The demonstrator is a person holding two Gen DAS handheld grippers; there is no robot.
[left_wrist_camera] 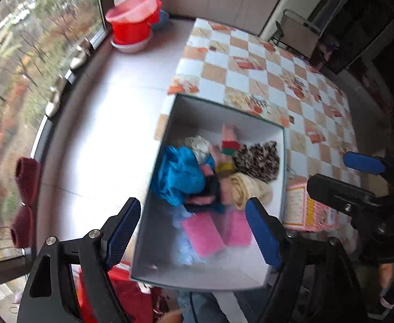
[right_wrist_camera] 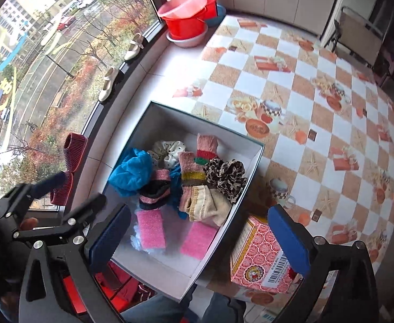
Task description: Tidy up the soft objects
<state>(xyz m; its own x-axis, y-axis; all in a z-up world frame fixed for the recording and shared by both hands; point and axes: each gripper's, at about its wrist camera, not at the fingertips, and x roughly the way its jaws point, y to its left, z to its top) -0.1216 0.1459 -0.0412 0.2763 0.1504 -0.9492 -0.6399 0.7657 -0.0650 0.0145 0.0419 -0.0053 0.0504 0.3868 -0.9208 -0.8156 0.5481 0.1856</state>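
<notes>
A white open box (right_wrist_camera: 205, 123) sits at the corner of a checkered table. In it lie a blue cloth (right_wrist_camera: 132, 172), a leopard-print scrunchie (right_wrist_camera: 226, 175), a white dotted scrunchie (right_wrist_camera: 170, 150), striped pink socks (right_wrist_camera: 194, 167), a cream sock (right_wrist_camera: 210, 204) and two pink sponges (right_wrist_camera: 151, 228). My right gripper (right_wrist_camera: 199, 212) hangs open above the box's near right side, nothing between its fingers. My left gripper (left_wrist_camera: 192, 204) is also open and empty, over the box's (left_wrist_camera: 223, 107) near left part, above the sponges (left_wrist_camera: 203, 232). Each gripper shows in the other's view: right gripper (left_wrist_camera: 327, 169), left gripper (right_wrist_camera: 79, 188).
A pink patterned carton (right_wrist_camera: 258, 258) stands against the box's right side. Red and pink basins (right_wrist_camera: 188, 8) are stacked by the window at the far left. Pale shoes (right_wrist_camera: 108, 83) and dark red slippers (right_wrist_camera: 73, 150) rest along the sill. The checkered tablecloth (right_wrist_camera: 304, 107) stretches to the right.
</notes>
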